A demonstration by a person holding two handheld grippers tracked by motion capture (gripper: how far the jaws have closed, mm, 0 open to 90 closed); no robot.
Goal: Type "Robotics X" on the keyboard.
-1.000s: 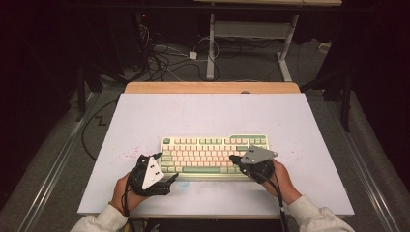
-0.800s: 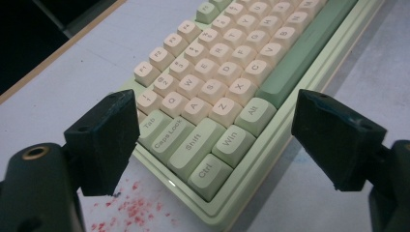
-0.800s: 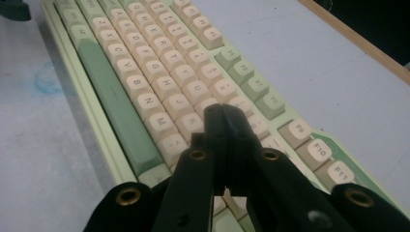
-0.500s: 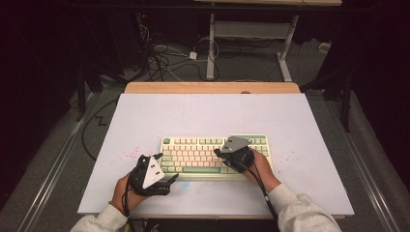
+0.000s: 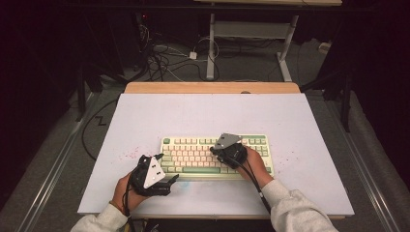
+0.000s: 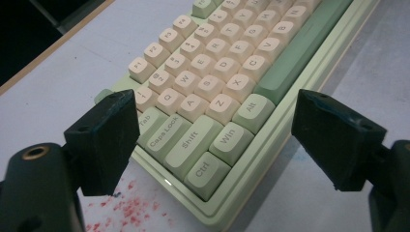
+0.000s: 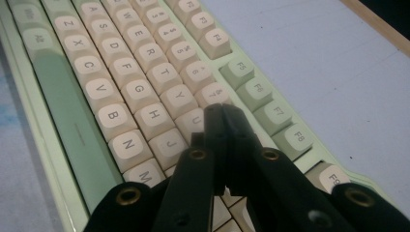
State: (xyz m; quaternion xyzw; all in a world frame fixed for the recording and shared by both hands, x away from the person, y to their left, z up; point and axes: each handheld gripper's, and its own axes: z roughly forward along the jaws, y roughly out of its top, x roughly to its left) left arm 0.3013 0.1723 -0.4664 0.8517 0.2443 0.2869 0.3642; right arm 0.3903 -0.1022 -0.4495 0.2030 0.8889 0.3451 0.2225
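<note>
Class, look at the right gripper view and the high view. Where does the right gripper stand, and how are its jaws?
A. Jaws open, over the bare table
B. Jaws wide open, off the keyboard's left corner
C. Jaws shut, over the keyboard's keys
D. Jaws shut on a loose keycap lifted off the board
C: the right gripper has its two black jaws pressed together with nothing between them, their tips over the cream keys of the keyboard near U and 7.
</note>
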